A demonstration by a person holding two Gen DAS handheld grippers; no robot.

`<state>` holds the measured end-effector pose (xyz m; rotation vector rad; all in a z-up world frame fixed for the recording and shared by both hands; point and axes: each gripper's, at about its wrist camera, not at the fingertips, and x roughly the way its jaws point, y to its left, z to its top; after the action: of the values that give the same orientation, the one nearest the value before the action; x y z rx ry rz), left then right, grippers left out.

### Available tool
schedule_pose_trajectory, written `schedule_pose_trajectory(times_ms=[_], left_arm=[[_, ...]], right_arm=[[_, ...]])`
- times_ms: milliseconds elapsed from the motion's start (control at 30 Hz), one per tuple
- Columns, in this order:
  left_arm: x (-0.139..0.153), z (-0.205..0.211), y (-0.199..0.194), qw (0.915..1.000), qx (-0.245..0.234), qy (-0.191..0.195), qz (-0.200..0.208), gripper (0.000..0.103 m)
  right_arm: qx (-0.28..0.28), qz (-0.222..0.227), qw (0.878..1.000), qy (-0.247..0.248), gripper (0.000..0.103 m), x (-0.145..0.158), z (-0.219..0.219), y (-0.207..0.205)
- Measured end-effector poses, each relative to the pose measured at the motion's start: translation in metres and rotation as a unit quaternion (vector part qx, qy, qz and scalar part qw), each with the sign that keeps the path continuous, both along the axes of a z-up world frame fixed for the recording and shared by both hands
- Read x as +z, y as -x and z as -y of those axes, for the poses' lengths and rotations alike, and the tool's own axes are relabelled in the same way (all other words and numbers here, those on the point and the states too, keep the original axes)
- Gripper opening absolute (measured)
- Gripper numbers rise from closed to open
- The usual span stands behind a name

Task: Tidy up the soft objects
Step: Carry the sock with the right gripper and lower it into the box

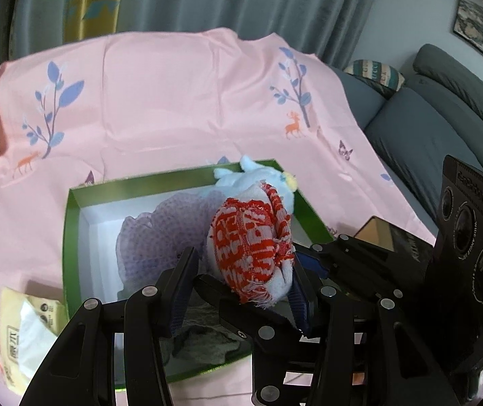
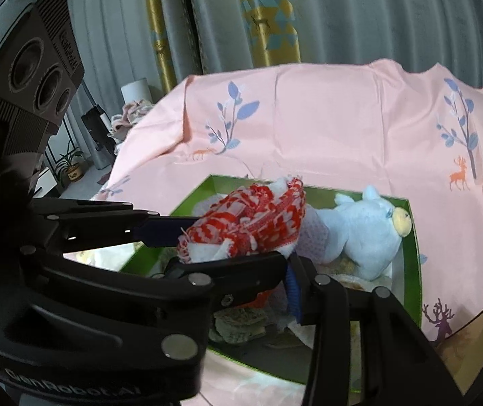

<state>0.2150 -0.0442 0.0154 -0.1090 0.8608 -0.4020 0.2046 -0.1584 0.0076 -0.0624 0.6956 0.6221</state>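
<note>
Holding the cloth (image 1: 251,240) over the box (image 1: 72,223), mid-placement. The right tong (image 2: 287,267) is looking clamped on the cloth's frayed lower end, with its jaws almost together. The left tong (image 1: 244,257) is sitting apart around the bundle. One pad (image 1: 297,287) is touching it, and I'm seeing a gap on the other side, so I'm not counting that as a grip.

The cloth is hanging above the box's near half, not yet resting on anything inside. The plush (image 2: 363,233) is already lying in the box's far corner, a lilac cloth (image 1: 167,223) is filling the middle, and a grey knit (image 1: 207,341) is sitting at the near end.

Step, as I'm judging it: dropping this bundle into the box. Next I'm needing to lower it into the free spot between the lilac cloth and the grey knit, let go with the right, then back both tongs out without dragging the fringe.

Hard to read:
- The exact pinch point is hiding under the bundle, so I'm inferring the right's grip.
- The box's near wall is getting blocked by my tongs in both views.
- More fabric is showing under the plush, but I'm not able to tell what it is.
- A tissue pack (image 1: 21,331) is lying outside the box's left wall and is partly cut off.
</note>
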Motion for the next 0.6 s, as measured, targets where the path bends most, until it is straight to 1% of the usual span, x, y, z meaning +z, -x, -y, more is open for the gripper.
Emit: schedule_pose_trajectory(times_ms=[167,367,467,500,567,600], left_arm=[[-0.009,-0.003,-0.006,0.9999,0.004,0.001,-0.012,0.051],[-0.017,-0.002,-0.009,0.9997,0.009,-0.010,-0.023,0.051],[-0.018,-0.002,-0.009,0.9995,0.015,-0.017,-0.023,0.051],[-0.018,-0.002,-0.009,0.9994,0.017,-0.020,-0.023,0.052],[-0.017,-0.002,-0.008,0.9992,0.022,-0.028,-0.020,0.057],[-0.015,-0.003,-0.008,0.9989,0.026,-0.035,-0.017,0.063]], right_arm=[[-0.004,-0.014,1.000,0.007,0.045,-0.009,-0.005,-0.006],[-0.014,-0.025,0.999,0.023,0.049,-0.017,-0.009,-0.008],[-0.022,-0.025,0.999,0.026,0.055,-0.018,-0.007,-0.007],[-0.023,-0.022,0.999,0.028,0.058,-0.018,-0.007,-0.007],[-0.028,-0.015,0.999,0.032,0.065,-0.015,-0.006,-0.004],[-0.030,-0.012,0.999,0.031,0.069,-0.014,-0.006,-0.004]])
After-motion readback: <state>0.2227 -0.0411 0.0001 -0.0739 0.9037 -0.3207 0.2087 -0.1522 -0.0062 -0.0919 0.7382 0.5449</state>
